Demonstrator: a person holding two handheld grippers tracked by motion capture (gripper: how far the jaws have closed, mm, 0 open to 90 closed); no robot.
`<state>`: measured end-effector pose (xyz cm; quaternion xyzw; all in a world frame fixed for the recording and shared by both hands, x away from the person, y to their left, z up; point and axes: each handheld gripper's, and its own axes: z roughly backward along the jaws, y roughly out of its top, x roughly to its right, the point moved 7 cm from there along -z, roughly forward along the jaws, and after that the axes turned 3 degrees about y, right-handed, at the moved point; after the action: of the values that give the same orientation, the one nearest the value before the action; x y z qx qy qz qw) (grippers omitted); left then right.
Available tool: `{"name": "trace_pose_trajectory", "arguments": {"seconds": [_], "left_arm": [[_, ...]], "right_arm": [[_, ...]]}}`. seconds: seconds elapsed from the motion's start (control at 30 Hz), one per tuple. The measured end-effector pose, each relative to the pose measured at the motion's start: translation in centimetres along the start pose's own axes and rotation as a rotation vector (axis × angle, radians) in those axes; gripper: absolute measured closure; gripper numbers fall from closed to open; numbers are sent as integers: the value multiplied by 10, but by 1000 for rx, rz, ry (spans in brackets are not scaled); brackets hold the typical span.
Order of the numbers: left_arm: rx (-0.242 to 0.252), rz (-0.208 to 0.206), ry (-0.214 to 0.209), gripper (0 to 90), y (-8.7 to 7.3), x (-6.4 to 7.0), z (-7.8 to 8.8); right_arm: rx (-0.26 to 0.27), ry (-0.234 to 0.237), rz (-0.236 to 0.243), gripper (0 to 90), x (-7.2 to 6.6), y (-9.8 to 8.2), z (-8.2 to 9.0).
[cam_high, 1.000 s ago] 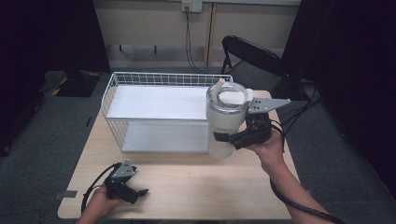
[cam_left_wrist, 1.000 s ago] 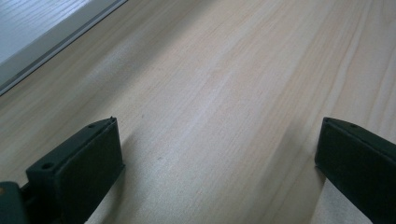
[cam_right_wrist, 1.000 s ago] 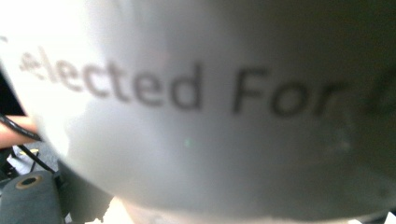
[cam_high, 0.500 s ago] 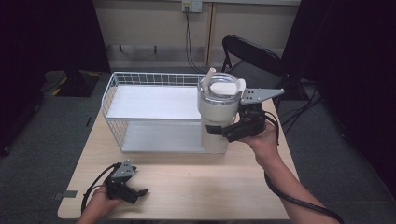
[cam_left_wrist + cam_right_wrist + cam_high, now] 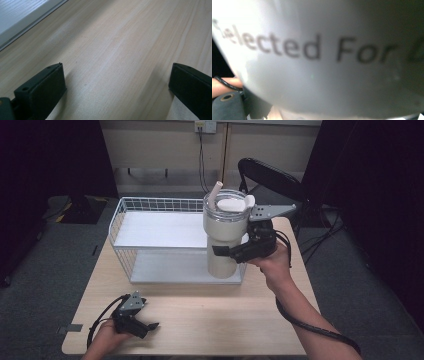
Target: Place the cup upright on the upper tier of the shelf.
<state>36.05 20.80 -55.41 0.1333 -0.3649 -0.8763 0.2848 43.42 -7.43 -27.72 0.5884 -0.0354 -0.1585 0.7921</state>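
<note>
A: Holding the tumbler (image 5: 223,240) takes a firm squeeze — the right gripper (image 5: 235,254) has its jaws closed on the lower body, from the side, and the cup hangs upright above the near right corner of the basket (image 5: 150,205). In the right gripper view the printed wall (image 5: 319,50) sits hard against the camera.

B: So how should it go down?

A: Keep it vertical, I'd say. It looks top-heavy, with the lid (image 5: 231,202) and straw (image 5: 216,189) well above the grip, so a tilt could let it swing or slip. Carry it over the wire rim, then lower it straight onto the white floor of the basket and only then let go.

B: And the left gripper (image 5: 142,325)?

A: Resting low on the table (image 5: 225,320) at the near left, jaws wide apart and holding nothing; its own view has bare wood (image 5: 120,50) between them. It's well apart from the cup, so no help if it tips.

B: Anything in the way?

A: Mostly the basket's near wall, just beside the cup's base; clipping it is the likely snag. A black chair (image 5: 272,177) stands behind the table, well clear.
</note>
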Motion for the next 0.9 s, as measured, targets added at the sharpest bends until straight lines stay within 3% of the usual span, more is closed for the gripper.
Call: {"name": "trace_pose_trajectory", "arguments": {"seconds": [0.9], "left_arm": [[-2, 0, -3, 1, 0, 0, 0]], "right_arm": [[-4, -57, 22, 94, 12, 43, -13]]}}
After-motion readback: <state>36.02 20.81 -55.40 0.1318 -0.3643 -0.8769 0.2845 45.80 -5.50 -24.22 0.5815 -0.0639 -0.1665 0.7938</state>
